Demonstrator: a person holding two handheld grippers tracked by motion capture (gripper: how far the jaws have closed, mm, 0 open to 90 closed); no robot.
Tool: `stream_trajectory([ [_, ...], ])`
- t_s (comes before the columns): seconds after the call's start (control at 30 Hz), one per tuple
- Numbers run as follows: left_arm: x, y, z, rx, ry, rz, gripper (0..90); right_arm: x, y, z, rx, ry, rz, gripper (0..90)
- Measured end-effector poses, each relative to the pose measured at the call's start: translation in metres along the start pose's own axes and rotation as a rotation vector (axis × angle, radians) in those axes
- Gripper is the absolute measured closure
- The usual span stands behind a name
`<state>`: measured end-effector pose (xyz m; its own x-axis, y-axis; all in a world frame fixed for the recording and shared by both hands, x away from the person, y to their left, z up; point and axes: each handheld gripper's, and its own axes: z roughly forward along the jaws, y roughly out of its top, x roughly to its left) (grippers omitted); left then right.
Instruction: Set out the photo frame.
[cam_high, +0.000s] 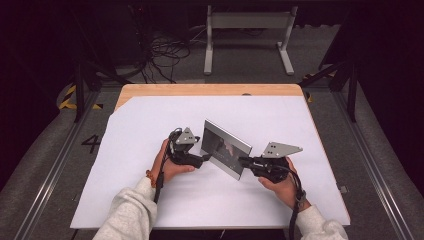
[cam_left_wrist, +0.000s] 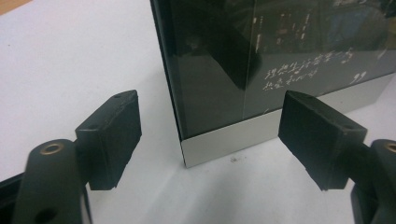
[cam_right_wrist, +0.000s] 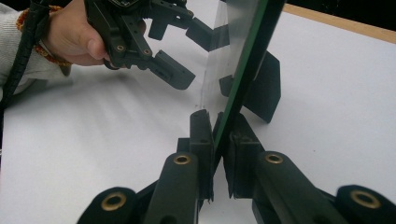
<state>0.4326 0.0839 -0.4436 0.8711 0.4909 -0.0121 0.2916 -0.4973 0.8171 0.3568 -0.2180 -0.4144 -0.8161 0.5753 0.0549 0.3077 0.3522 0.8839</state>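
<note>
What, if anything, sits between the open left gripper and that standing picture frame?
Nothing visible. The left gripper is open with its jaws on either side of the corner of the dark glass picture frame with a silver border, over bare white table cover.

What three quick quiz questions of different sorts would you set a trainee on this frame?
1. True or false: the right tongs are clamped on the edge of the upright dark glass-fronted picture frame with a silver border.
2. How do the left tongs stand relative to the frame?
A. pressed on it
B. open, pads clear of its corner
C. flat on the sheet
3. Fill in: the frame stands on a ____ sheet covering the wooden table.

Key:
1. True
2. B
3. White
</note>
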Motion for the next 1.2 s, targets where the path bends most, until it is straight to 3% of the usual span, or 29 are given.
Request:
stream_trajectory([
  [0.33, 0.002, 0.007, 0.008, -0.015, -0.041, -0.001, 17.1, 0.000, 0.000, 0.000, 0.003, -0.010, -0.008, 81.5],
  [0.5, 0.004, 0.007, 0.012, -0.001, -0.016, 0.000, 16.9, 0.003, 0.000, 0.001, 0.031, -0.027, -0.034, 79.7],
  [0.63, 0.005, 0.006, 0.011, -0.016, -0.048, -0.012, 17.8, 0.003, 0.000, 0.000, 0.033, -0.028, -0.039, 80.4],
  [0.7, 0.002, 0.008, 0.011, -0.014, -0.085, 0.012, 20.8, 0.004, 0.000, 0.001, 0.031, -0.029, -0.036, 80.5],
  [0.8, -0.002, 0.009, 0.012, -0.010, -0.098, 0.026, 22.8, 0.004, -0.001, 0.000, 0.030, -0.029, -0.036, 80.5],
  [1.03, -0.001, 0.008, 0.008, 0.001, -0.081, 0.029, 28.6, 0.004, -0.001, 0.001, 0.026, -0.034, -0.033, 80.5],
  [1.2, -0.003, 0.006, 0.001, 0.017, -0.064, 0.044, 39.5, 0.003, -0.002, 0.000, 0.023, -0.035, -0.028, 80.3],
])
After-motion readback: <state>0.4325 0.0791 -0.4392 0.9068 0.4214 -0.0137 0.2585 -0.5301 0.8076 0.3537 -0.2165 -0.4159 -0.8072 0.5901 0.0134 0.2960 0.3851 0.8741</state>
